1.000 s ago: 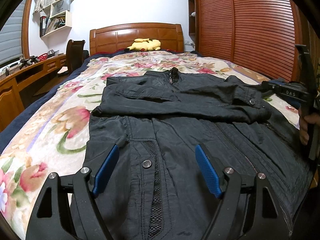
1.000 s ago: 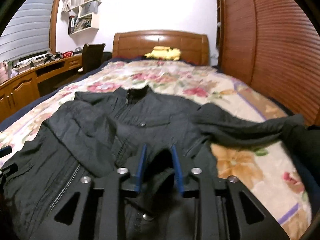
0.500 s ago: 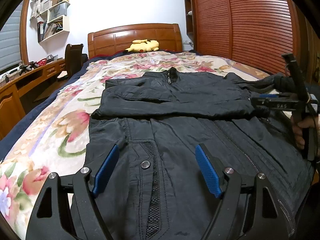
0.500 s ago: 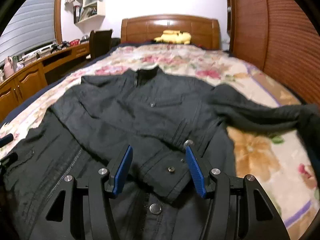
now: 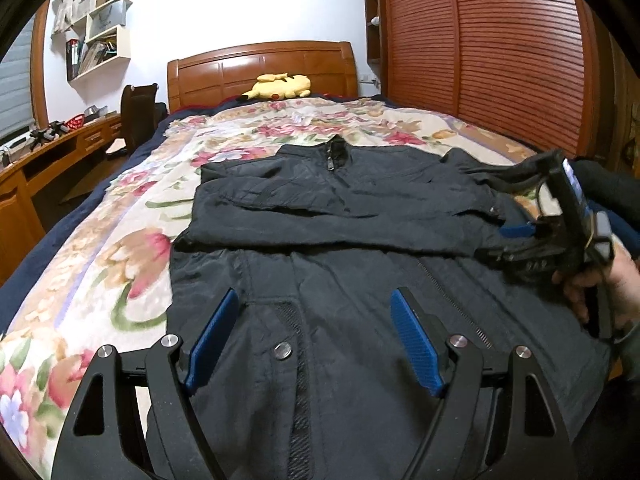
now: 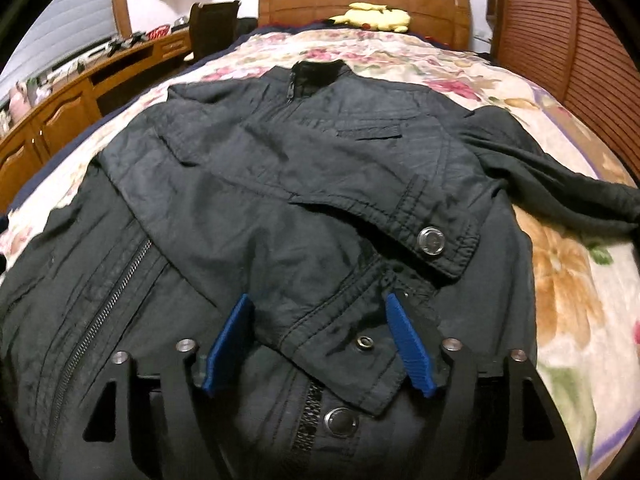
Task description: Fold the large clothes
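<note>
A black jacket (image 5: 340, 280) lies front up on the floral bedspread (image 5: 120, 264), collar toward the headboard. Its left sleeve (image 6: 280, 208) is folded across the chest. The sleeve's cuff (image 6: 352, 340) rests loose between the blue pads (image 6: 408, 344) of my right gripper (image 6: 320, 332), whose jaws are opening without pressing on it. The other sleeve (image 6: 560, 184) trails off to the right. My left gripper (image 5: 314, 320) stands open over the jacket's lower front, holding nothing. In the left wrist view the right gripper (image 5: 514, 236) is held by a hand (image 5: 616, 292) at the jacket's right edge.
A yellow plush toy (image 5: 280, 86) lies by the wooden headboard (image 5: 260, 68). Slatted wardrobe doors (image 5: 480, 60) run along the bed's right side. A desk (image 5: 48, 148), a chair (image 5: 138, 112) and wall shelves (image 5: 100, 48) stand to the left.
The right gripper came down over the jacket and its jaws spread, letting go of the sleeve cuff, which now lies across the front. The left gripper stayed put.
</note>
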The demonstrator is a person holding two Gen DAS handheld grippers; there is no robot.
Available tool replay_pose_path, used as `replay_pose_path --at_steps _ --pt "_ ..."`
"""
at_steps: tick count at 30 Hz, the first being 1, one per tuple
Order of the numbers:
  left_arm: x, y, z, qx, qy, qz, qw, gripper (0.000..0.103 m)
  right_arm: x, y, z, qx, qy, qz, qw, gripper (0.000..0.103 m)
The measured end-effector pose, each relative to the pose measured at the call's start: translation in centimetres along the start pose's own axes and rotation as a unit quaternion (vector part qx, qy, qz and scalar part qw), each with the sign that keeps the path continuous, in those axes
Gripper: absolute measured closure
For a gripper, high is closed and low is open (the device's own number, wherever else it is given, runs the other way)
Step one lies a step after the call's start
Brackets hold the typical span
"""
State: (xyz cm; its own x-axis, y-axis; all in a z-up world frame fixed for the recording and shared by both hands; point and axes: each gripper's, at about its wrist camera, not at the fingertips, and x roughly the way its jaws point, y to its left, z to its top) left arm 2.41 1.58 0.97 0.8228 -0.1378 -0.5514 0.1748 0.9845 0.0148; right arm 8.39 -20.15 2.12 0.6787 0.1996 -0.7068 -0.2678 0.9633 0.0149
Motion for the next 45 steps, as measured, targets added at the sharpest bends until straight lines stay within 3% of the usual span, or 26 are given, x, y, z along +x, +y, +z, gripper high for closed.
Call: replay_pose_path --at_steps 7,12,17,25,33,39,45 --pt "0.0 -1.1 2.2 -0.009 -0.011 -0.028 0.9995 0.024 0.3 0.7 -0.2 -0.007 0.004 0.001 1.000 0.020" --pt "0.3 -2.0 3.5 -0.010 -0.021 -0.042 0.9988 0.008 0.2 0.9 -0.3 -0.008 0.001 -0.003 1.000 0.020" --pt "0.8 -2.8 4.6 -0.011 -0.029 -0.059 0.9978 0.001 -0.1 0.9 -0.6 -0.008 -0.003 -0.005 1.000 0.020" --pt "1.8 -3.5 4.5 0.000 -0.033 -0.044 0.9985 0.001 -0.9 0.4 -0.9 0.009 -0.022 -0.005 1.000 0.020" --pt "2.8 -3.7 4.3 0.000 -0.031 -0.052 0.9982 0.001 -4.0 0.0 -1.4 0.016 -0.073 -0.012 0.997 0.020" --pt "3.0 -3.6 4.6 -0.004 -0.034 -0.058 0.9977 0.001 -5.9 -1.1 -1.7 0.017 -0.103 -0.039 0.994 0.020" --pt "3.6 -3.9 5.1 -0.007 -0.038 -0.064 0.9972 0.001 -5.1 -4.4 -1.9 0.025 -0.082 -0.073 0.994 0.020"
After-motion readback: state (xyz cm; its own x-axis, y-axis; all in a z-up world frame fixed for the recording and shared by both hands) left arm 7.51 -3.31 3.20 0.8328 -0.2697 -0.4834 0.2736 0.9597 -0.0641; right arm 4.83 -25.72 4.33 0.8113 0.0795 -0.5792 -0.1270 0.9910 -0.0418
